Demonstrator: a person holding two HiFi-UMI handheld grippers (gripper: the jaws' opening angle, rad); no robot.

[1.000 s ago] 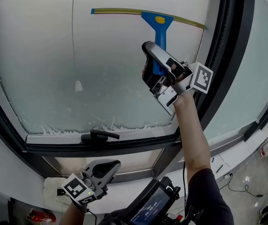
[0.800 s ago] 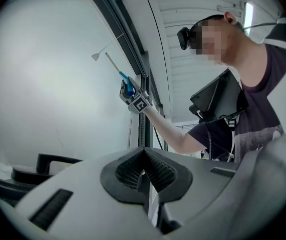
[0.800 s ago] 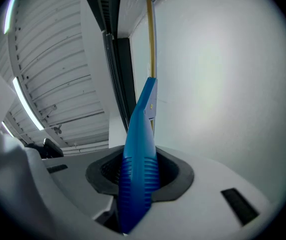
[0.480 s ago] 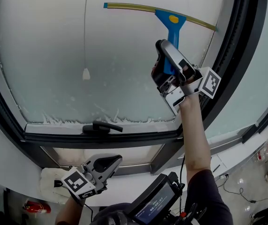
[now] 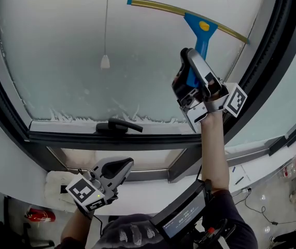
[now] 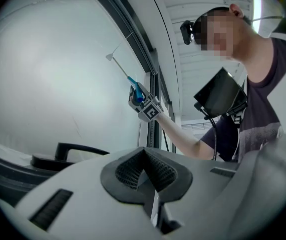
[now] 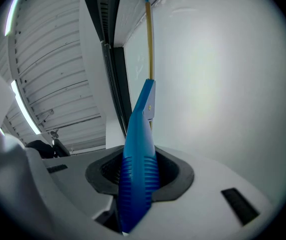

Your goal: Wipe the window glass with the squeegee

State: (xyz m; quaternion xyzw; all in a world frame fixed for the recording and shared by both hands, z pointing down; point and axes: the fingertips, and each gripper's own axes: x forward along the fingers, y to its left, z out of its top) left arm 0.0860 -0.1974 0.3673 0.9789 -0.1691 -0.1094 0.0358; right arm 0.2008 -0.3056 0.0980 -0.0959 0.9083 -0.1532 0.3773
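Window glass (image 5: 59, 45), squeegee (image 5: 203, 31) in right gripper (image 5: 190, 77)

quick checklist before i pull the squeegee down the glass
1. Grip: right tool shut on the squeegee handle: ok.
2. Contact: blade flat against the glass: cannot tell.
3. Path: cord pull hangs left of the blade, outside its run: ok.
4. Edge: blade's right end clear of the frame: cannot tell.
5. Spare hand: left tool shut, empty, low below the sill: ok.
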